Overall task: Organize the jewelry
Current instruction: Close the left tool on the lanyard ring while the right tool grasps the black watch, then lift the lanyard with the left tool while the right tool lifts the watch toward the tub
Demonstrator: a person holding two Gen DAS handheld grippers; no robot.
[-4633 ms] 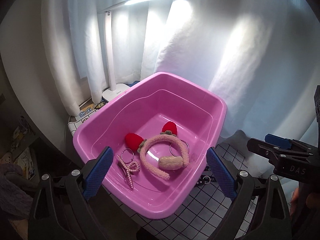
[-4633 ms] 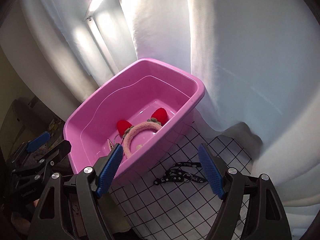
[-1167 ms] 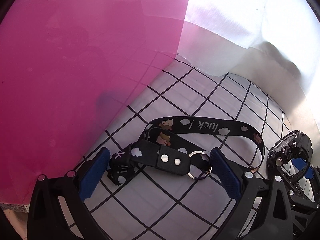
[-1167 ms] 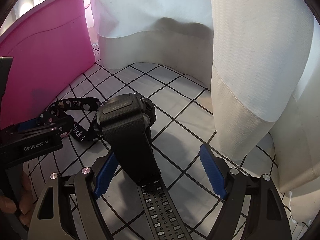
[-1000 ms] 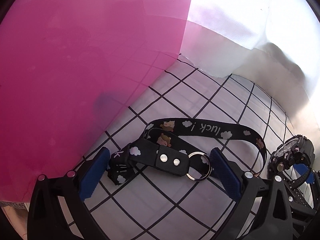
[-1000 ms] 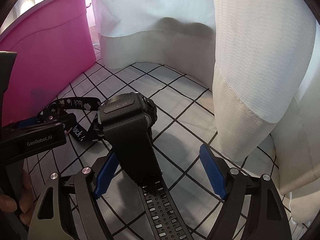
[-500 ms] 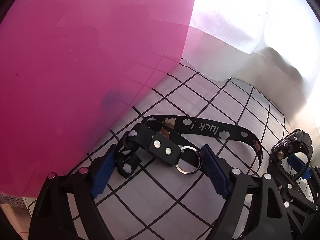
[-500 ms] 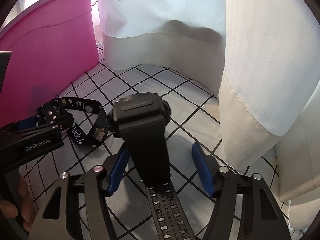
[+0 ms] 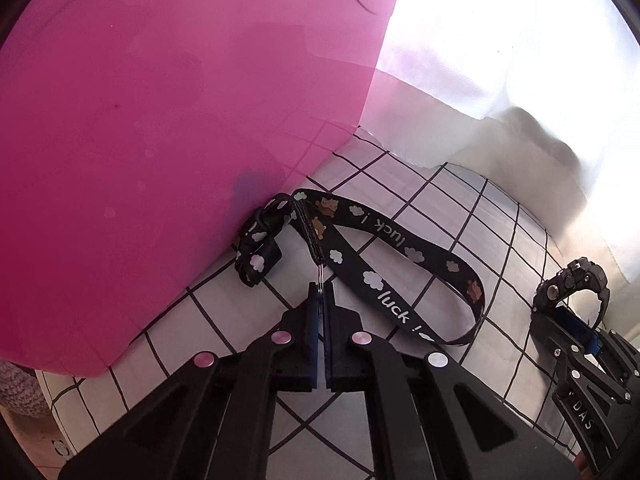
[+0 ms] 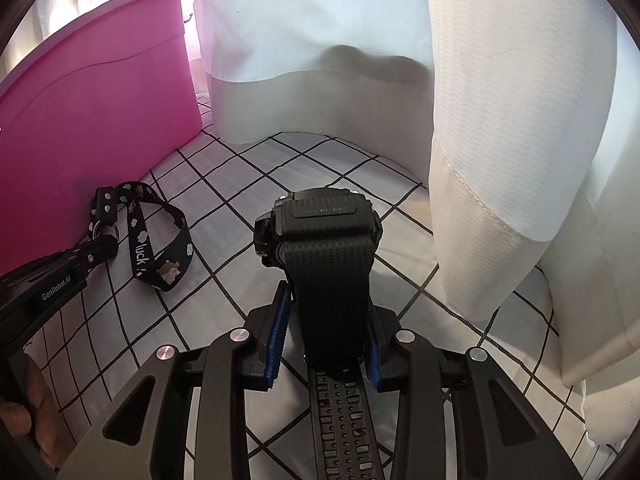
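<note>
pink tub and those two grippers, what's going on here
Someone is tidying accessories beside the pink plastic tub. The left hand-held gripper has closed on the metal key ring of the black cloud-print lanyard, which lies on the white grid-pattern cloth. The right hand-held gripper is clamped on the strap of the chunky black wristwatch. Neither item is in the tub yet.

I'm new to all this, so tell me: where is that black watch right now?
In the right wrist view the black watch sits centre frame on the checked cloth, its strap between the right gripper fingers, right of the lanyard.
</note>
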